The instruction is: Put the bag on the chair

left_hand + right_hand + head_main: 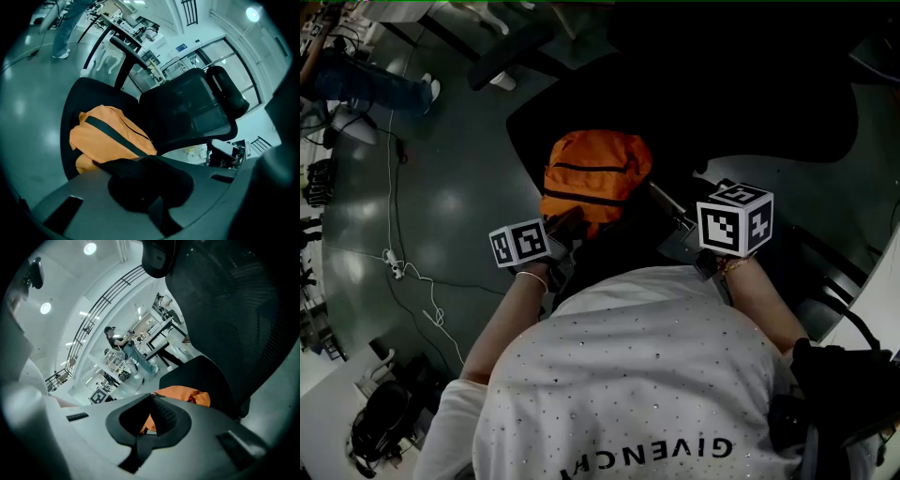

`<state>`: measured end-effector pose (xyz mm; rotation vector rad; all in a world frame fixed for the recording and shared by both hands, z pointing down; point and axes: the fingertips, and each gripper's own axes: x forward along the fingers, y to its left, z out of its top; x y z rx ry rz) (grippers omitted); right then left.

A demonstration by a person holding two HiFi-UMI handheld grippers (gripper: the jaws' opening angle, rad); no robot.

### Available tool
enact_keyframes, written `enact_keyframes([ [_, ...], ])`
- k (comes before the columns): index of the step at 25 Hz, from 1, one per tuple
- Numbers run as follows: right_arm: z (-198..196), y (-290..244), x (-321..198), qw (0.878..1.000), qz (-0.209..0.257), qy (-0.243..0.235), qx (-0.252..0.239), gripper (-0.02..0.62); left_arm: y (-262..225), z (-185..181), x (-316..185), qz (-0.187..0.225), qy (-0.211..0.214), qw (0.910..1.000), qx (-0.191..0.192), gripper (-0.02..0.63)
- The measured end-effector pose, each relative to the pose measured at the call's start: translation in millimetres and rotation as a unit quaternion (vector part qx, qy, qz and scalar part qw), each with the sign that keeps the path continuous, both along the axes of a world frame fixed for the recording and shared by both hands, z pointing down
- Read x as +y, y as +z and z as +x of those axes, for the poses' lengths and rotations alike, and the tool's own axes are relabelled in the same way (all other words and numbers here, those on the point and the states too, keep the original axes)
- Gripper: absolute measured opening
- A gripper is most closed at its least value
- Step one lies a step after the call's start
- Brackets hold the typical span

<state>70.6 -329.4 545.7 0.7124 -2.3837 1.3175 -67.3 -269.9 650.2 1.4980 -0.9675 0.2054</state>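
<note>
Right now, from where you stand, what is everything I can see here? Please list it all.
orange bag: one, orange with black straps, lying on the chair seat
office chair: one, black with a mesh back, under the bag
floor: grey and shiny, around the chair
cable: one, white, trailing on the floor at left
bystander: one, in blue jeans, far top left
desks: several, cluttered, in the background
white top: one, studded, worn by the person holding the grippers
left gripper: grey, shut on the bag's black strap
right gripper: grey, shut on the bag, with orange fabric at its jaws
</note>
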Motion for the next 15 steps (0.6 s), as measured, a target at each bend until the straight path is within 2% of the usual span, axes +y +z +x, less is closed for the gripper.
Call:
enact_keyframes([
  [4, -4, 4, 5, 1.000, -0.004, -0.011, 0.005, 0.006, 11, -6, 11, 0.005, 0.018, 0.9985, -0.052, 0.001],
  [9, -4, 8, 10, 1.000, -0.006, -0.019, 0.007, 0.006, 16, -4, 17, 0.018, 0.042, 0.9955, -0.083, 0.002],
  [12, -1, 11, 13, 1.000, -0.008, -0.018, 0.009, 0.006, 15, -1, 13, 0.025, 0.032, 0.9963, -0.075, 0.002],
  [15, 1, 13, 15, 1.000, -0.009, -0.017, 0.009, 0.006, 12, -5, 3, 0.038, -0.014, 0.9980, -0.049, 0.002],
])
